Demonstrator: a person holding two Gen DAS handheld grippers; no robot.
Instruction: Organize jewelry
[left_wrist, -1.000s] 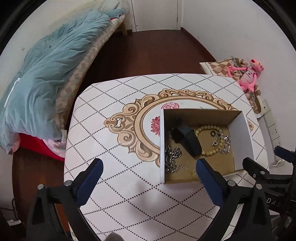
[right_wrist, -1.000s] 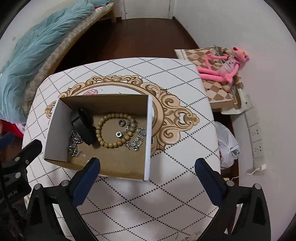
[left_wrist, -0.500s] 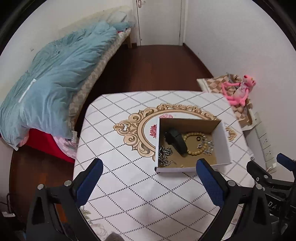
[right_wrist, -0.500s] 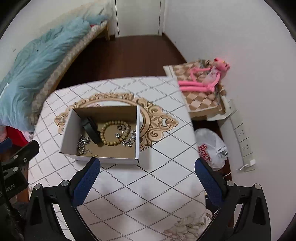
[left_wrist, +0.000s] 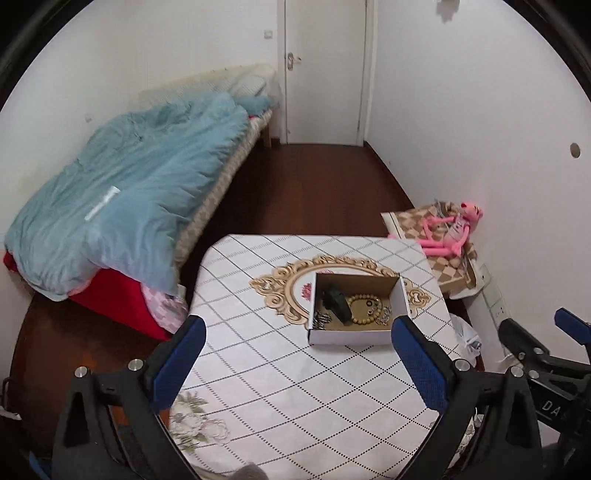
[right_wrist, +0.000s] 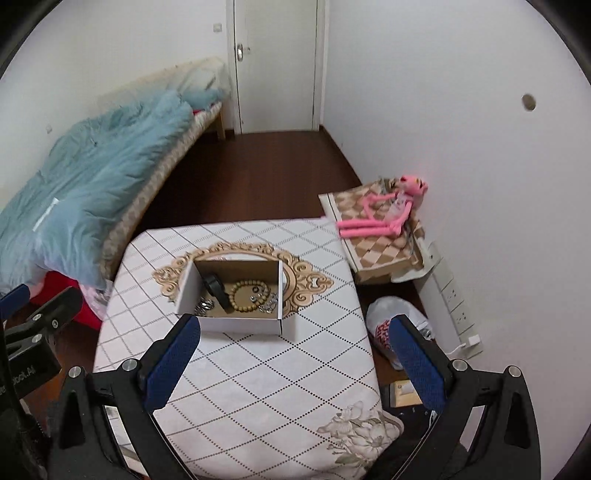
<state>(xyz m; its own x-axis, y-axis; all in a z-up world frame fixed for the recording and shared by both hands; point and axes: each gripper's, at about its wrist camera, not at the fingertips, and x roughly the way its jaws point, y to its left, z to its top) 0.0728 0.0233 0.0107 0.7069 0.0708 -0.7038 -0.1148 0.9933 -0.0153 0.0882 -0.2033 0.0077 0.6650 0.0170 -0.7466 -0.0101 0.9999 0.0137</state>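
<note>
- Left gripper (left_wrist: 295, 354): one; jaws spread wide, nothing between the blue pads, held above the near part of the table and well apart from the box.
- Right gripper (right_wrist: 293, 352): one; jaws likewise wide apart and empty, at a similar height over the table's near edge.
- Cardboard box (right_wrist: 236, 325): one, open-topped, standing on the table's gold medallion; it holds all the jewelry in view.
- Contents, counted: one wooden bead bracelet (right_wrist: 248, 296); one black band-like item (right_wrist: 216, 291), its kind uncertain; one silver chain heap (right_wrist: 206, 306) at the left; a cluster of small silver pieces (right_wrist: 266, 301) at the right, too small to count.
- Table (left_wrist: 258, 369): one, patterned cloth; no jewelry is seen on it outside the box.
- Progress, as a judgement: gathering appears complete; nothing visibly remains, unless sorting inside the box is intended.
- Surroundings: one bed with blue quilt (left_wrist: 129, 192); one pink plush toy (right_wrist: 384, 218).
</note>
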